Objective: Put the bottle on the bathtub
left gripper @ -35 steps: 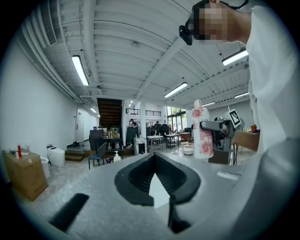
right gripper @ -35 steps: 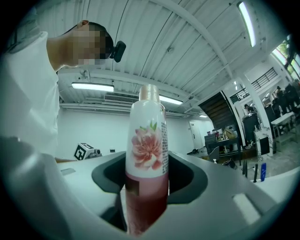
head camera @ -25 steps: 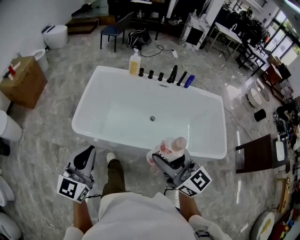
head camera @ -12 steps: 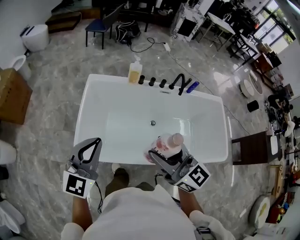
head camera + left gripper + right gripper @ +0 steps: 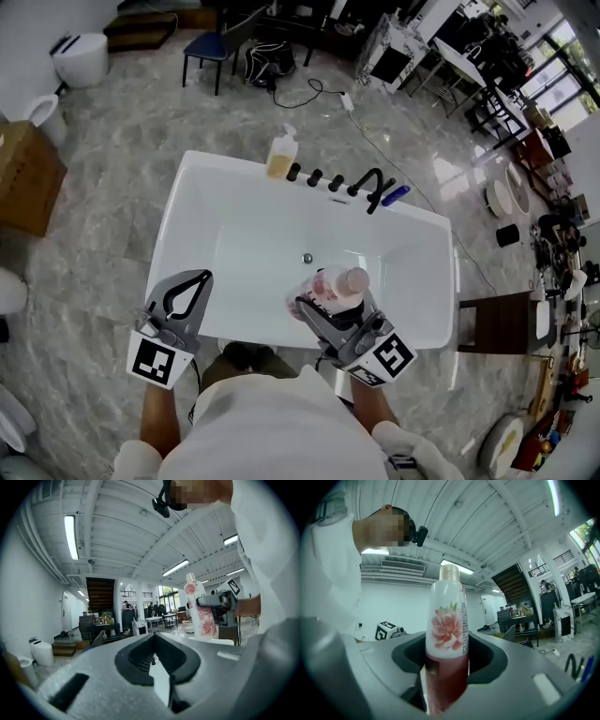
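Bottle (image 5: 337,284): upright, clamped in our right gripper (image 5: 315,304). Within the last second we carried it from short of the bathtub's (image 5: 178,234) 6 o'clock rim to over the basin; setting-down looked close. Left gripper (image 5: 190,284): jaws together, empty, at 7 o'clock.

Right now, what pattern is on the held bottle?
Pink flower on the white bottle; right gripper view shows it best.

Bright ceiling strip lights (image 5: 70,536), fisheye edges, dark vignette
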